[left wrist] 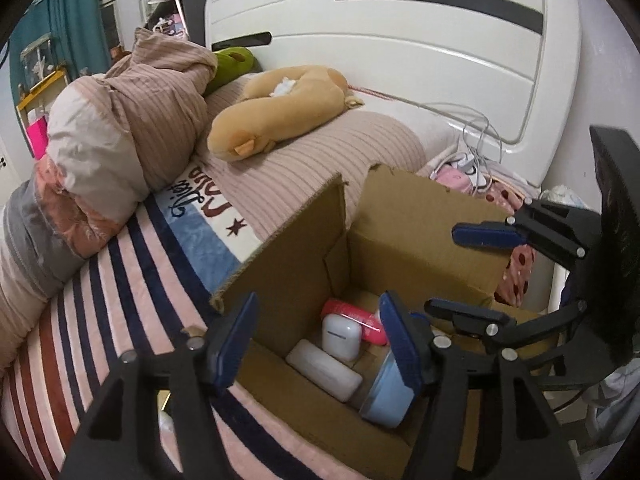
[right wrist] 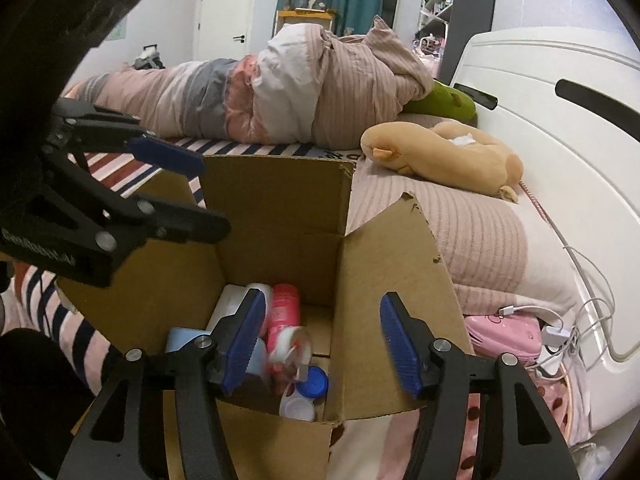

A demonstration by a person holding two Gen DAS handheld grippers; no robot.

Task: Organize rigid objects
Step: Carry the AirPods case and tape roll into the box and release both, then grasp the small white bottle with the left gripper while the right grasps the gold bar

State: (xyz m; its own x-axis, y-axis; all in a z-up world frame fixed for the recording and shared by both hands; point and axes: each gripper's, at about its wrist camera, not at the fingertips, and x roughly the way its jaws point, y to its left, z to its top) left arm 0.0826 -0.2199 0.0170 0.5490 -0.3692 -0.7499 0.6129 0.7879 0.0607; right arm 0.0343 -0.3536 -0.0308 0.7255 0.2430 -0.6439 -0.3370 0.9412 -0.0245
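**Left wrist view: both hand-held grippers empty over the box**

Left hand-held gripper (left wrist: pixel 318 344) wide apart, holding nothing; right hand-held gripper (right wrist: pixel 322 350) same. Cardboard box (left wrist: pixel 296 248) sits on the bed (left wrist: pixel 132 280), near the right edge. Inside: earbud case (left wrist: pixel 341 336) upright, white case (left wrist: pixel 324 370) lying flat with long axis near-right to far-left, pink bottle (right wrist: pixel 283 312) lying with cap toward the near side, blue tin (left wrist: pixel 386 396) tilted. Risk: fingers catch a raised flap (right wrist: pixel 394 264) and tip the box on soft bedding; loose items could shift.
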